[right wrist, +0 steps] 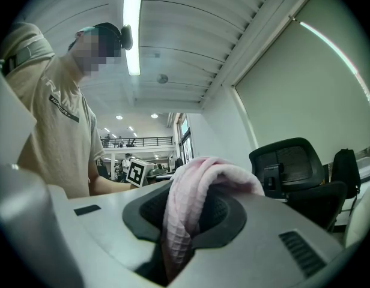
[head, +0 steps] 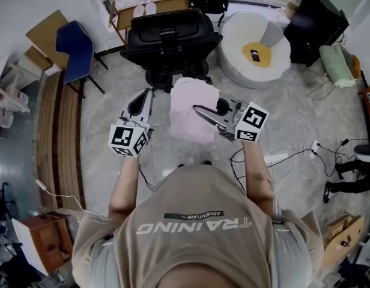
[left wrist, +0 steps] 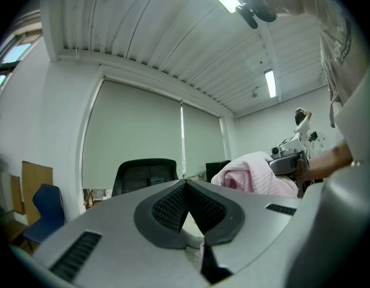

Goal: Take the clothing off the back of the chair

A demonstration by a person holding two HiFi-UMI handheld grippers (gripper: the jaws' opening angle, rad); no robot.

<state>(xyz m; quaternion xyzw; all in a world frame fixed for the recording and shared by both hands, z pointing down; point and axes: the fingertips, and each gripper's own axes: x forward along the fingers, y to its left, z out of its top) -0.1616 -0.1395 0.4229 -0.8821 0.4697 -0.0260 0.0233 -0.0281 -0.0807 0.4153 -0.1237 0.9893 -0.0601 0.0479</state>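
At the far left of the head view, a blue chair [head: 74,47] stands by the wall.

Left claw [head: 144,98]: held level over the floor [head: 107,110], to the left of the garment. In the left gripper view, the left claw [left wrist: 185,188] has its pad tips pressed together, with nothing between them. It does not touch the garment.

Black chair [head: 170,38]: positioned ahead of both claws. Its mesh back [left wrist: 143,176] is bare and is also visible in the right gripper view [right wrist: 290,167].

Pink clothing [head: 194,116]: off the chair and clear of its back, hanging in the air between the two claws, in front of the person. From the left gripper view it appears bunched at the right [left wrist: 257,173].

Right claw [head: 203,111]: pinching the clothing. In the right gripper view, a fold of the pink waffle-knit fabric [right wrist: 197,191] is clamped between the pads of the right claw [right wrist: 185,221] and drapes over its top.

A white round cushion [head: 254,41] lies on the floor to the right of the chair.
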